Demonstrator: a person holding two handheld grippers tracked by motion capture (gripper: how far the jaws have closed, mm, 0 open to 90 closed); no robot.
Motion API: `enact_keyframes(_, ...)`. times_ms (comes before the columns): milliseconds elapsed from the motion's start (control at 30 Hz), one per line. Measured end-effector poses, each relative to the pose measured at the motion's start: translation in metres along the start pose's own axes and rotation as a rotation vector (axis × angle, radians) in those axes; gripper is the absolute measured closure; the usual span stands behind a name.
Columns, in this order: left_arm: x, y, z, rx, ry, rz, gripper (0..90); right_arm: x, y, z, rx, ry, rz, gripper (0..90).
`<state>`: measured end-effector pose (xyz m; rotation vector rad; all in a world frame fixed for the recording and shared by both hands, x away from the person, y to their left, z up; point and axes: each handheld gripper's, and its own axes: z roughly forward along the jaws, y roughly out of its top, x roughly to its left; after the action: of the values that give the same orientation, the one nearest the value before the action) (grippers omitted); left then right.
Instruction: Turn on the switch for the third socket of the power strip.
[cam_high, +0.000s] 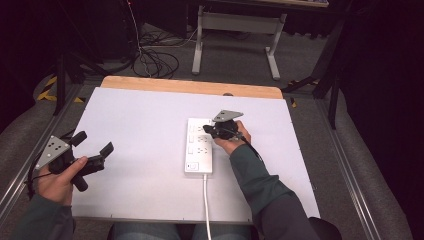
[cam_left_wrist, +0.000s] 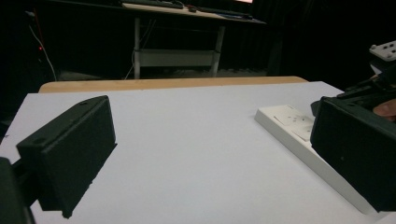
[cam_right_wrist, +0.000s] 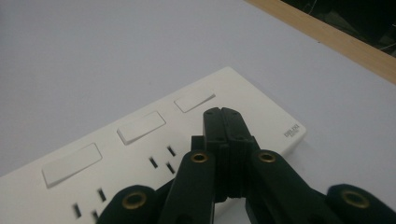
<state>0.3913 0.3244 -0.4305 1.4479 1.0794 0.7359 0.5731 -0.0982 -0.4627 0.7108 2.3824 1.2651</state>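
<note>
The white power strip (cam_right_wrist: 187, 140) carries the one piece of lettering: a small grey brand mark at its far end corner in the right gripper view, just past the last rocker switch (cam_right_wrist: 194, 101). It is too small to read with certainty, perhaps two short lines beginning "DELIXI".

Open white tabletop (cam_high: 140, 130) between both hands; only obstacle, power strip (cam_high: 198, 147) right of centre.
</note>
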Motion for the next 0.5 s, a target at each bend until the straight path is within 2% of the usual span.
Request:
enact_keyframes(67, 0.000, 0.000, 0.000, 0.000, 0.002, 0.000, 0.5, -0.001, -0.003, -0.008, -0.018, 0.007, 0.015, 90.0)
enact_keyframes(333, 0.000, 0.000, 0.001, 0.003, 0.002, 0.001, 0.5, 0.000, -0.004, -0.034, -0.074, 0.020, 0.014, 90.0)
enact_keyframes(500, 0.000, 0.000, 0.001, 0.000, 0.004, 0.001, 0.5, 0.000, -0.009, -0.047, -0.089, 0.016, 0.018, 90.0)
